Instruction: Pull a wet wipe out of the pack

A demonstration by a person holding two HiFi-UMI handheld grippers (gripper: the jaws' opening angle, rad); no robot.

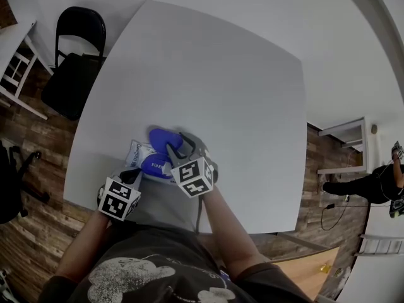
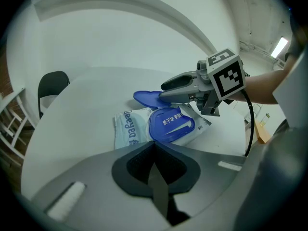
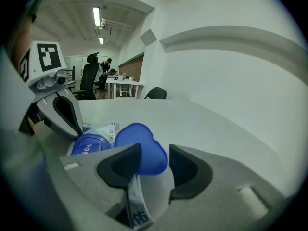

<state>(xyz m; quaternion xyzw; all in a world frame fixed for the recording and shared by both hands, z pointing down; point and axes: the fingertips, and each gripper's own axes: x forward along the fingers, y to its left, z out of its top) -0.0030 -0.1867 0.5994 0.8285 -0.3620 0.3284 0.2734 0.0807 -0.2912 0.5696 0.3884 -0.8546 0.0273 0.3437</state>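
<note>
Lid (image 3: 144, 148) of wipe pack (image 2: 127, 129) betw. parted jaws of rt claw (image 3: 155, 154)

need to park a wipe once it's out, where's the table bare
The white table is bare across its whole far half and right side, from the wet wipes pack out to those edges. It is crowded only at the near-left edge: the pack, its open blue lid, the left gripper and right gripper.

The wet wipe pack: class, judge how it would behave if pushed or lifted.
Probably floppy: the wet wipe pack is a crinkled soft pouch. Lying flat, it should slide rather than roll or tip. Its raised blue lid looks stiff and may swing.
</note>
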